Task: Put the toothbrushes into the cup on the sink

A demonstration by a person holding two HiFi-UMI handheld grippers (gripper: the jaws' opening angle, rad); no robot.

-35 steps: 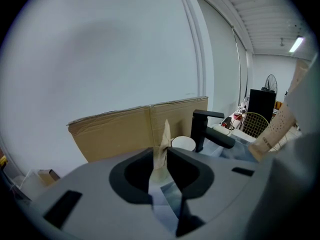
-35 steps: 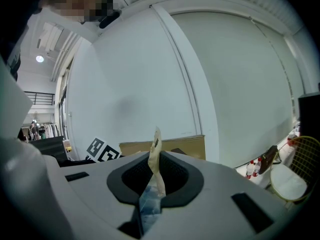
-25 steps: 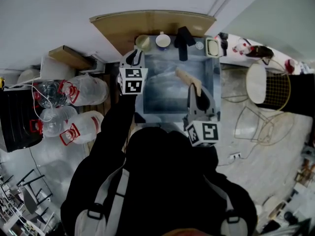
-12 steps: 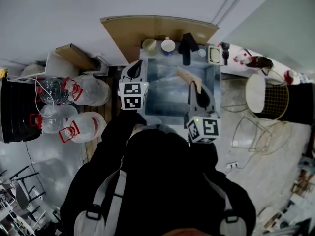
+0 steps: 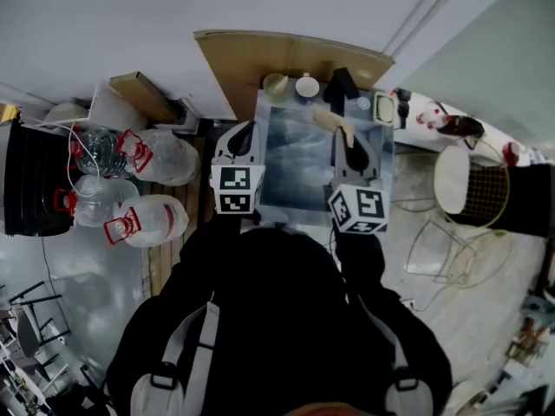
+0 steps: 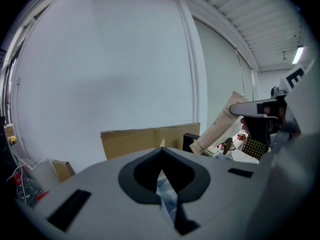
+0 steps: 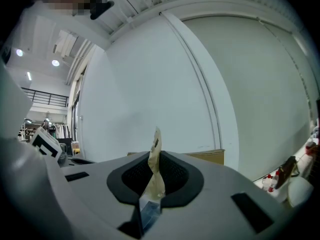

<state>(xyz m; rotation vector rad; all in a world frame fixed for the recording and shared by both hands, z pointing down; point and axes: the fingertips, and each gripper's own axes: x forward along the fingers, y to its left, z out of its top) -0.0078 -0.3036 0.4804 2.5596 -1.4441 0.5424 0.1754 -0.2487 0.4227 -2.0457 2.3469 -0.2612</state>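
Note:
My right gripper (image 5: 350,152) is over the steel sink (image 5: 295,167), shut on a long beige paper packet (image 5: 335,124), apparently a wrapped toothbrush. The packet slants toward the black faucet (image 5: 341,89). In the right gripper view it sticks up between the pads (image 7: 155,140); in the left gripper view it shows at the right (image 6: 220,126). Two cups stand on the sink's back rim: a pale one (image 5: 276,83) and a white one (image 5: 307,86). My left gripper (image 5: 244,137) hovers at the sink's left edge, its jaws together (image 6: 161,151) with nothing in them.
Cardboard (image 5: 286,57) leans on the wall behind the sink. A soap dish (image 5: 381,108) sits at the back right corner. Water jugs with red handles (image 5: 143,159) and a black bin (image 5: 35,193) stand on the left. On the right are a wire basket and a stool (image 5: 473,176).
The right gripper has carried the packet toward the back of the sink, closer to the faucet. The left gripper has risen and drawn back from the cups, toward the person.

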